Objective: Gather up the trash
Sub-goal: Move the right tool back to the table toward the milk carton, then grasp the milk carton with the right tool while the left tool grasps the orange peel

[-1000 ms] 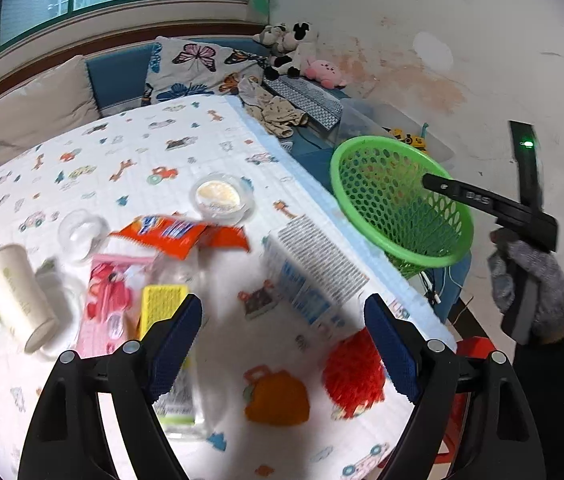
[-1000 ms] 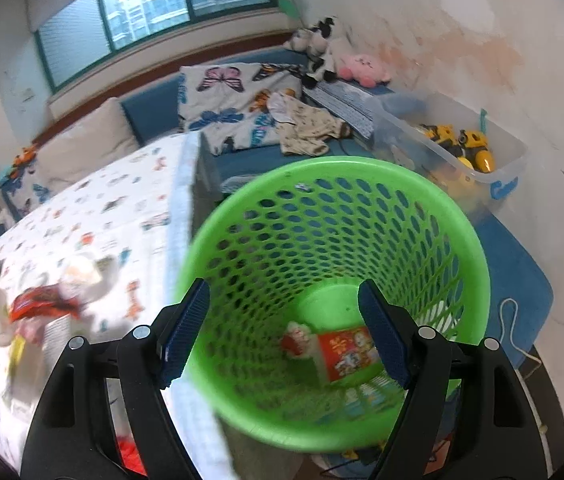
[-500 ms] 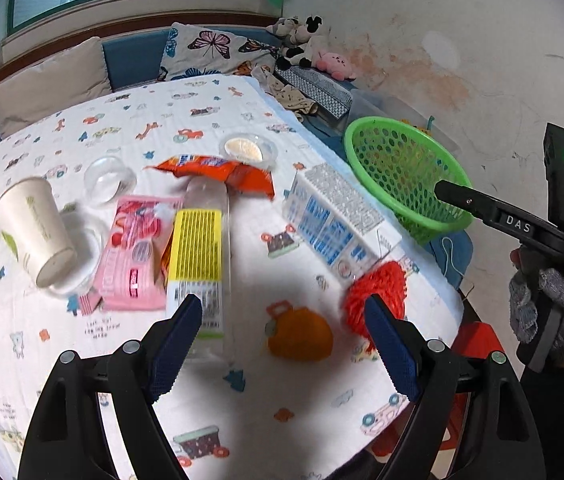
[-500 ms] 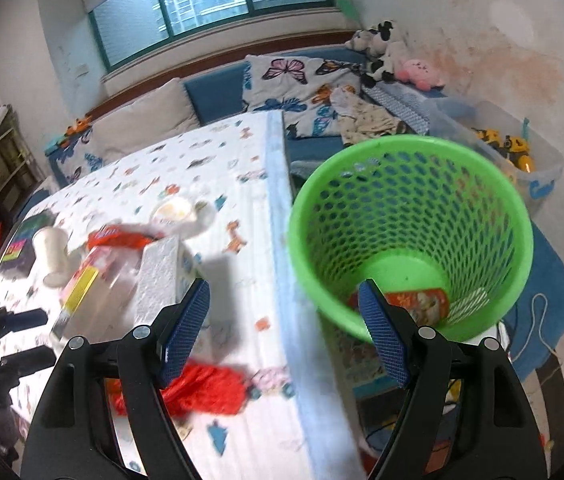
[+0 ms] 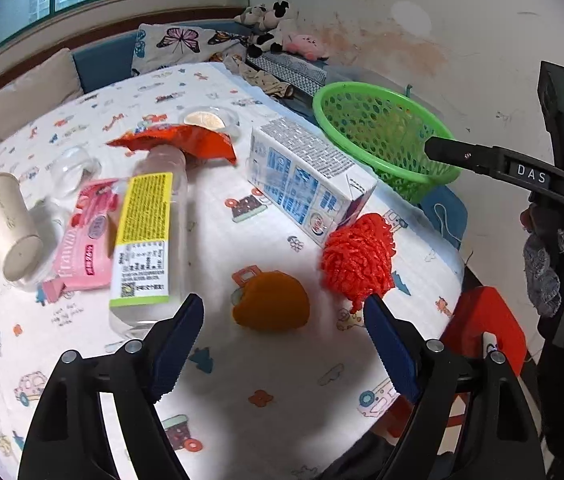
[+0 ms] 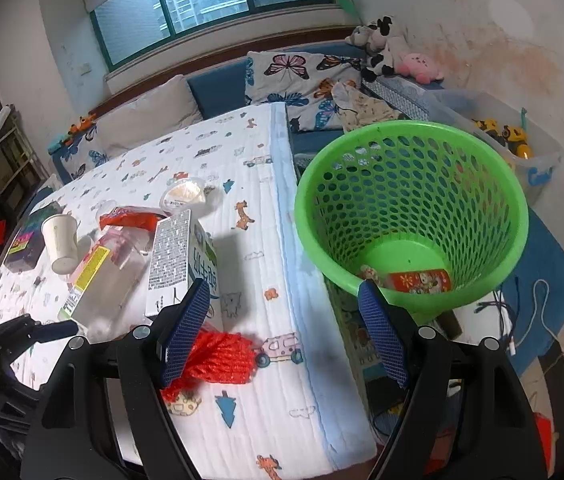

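The left claw hangs with jaws spread and nothing between them; they have just narrowed slightly. Just ahead lies an orange rounded knitted lump; beyond its right finger, a red shaggy yarn ball. Past its left finger lies a clear plastic bottle with a yellow label, then a blue-and-white milk carton farther ahead. The right claw also gapes empty above the edge of the cartoon-print quilted cloth. Beyond its right finger sits the green perforated plastic basket, a red wrapper at its bottom.
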### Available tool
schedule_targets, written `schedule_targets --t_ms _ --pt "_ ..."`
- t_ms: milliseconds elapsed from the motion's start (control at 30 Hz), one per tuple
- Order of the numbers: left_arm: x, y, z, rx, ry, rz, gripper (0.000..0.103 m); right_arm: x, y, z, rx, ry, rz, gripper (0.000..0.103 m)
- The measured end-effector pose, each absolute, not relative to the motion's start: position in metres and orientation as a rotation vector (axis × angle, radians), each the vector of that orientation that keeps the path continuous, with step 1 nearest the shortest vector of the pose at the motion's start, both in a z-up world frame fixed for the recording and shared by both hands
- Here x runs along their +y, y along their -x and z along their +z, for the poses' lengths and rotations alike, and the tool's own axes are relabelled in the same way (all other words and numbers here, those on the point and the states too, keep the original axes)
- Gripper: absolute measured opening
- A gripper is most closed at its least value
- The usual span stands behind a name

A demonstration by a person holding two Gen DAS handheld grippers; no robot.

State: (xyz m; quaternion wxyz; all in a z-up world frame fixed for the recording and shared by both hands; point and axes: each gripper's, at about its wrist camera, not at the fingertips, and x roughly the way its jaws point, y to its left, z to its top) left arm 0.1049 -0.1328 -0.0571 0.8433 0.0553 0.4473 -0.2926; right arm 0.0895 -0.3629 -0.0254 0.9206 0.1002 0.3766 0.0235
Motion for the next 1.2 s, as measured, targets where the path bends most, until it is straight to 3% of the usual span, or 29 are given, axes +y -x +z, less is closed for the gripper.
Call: schedule_targets --t_ms 433,633,967,1067,1200 --pt "-0.147 -0.102 -0.079 0.904 -0.205 -0.575 0.063 -0.343 -0.103 -0.024 0.782 -0.179 0.115 0.077" --pt "-0.149 -0.102 -0.085 0.890 -0.214 -0.570 0.049 -0.327 -0.114 -0.022 0.792 -0.153 0.161 0.076" --pt "-0.144 -0.095 -0.079 0.875 -0.188 -0.585 0.032 -0.289 -0.145 -0.030 0.845 -0.088 0.240 0.065" --pt "-0.141 -0.093 -0.075 0.874 -0.176 -0.598 0.022 -0.277 -0.157 -0.036 0.863 -0.050 0.247 0.064" --pt "-0.138 -0.092 -0.073 0.867 -0.171 -0.601 0.018 -0.265 -0.175 -0.045 0.895 -0.014 0.248 0.059"
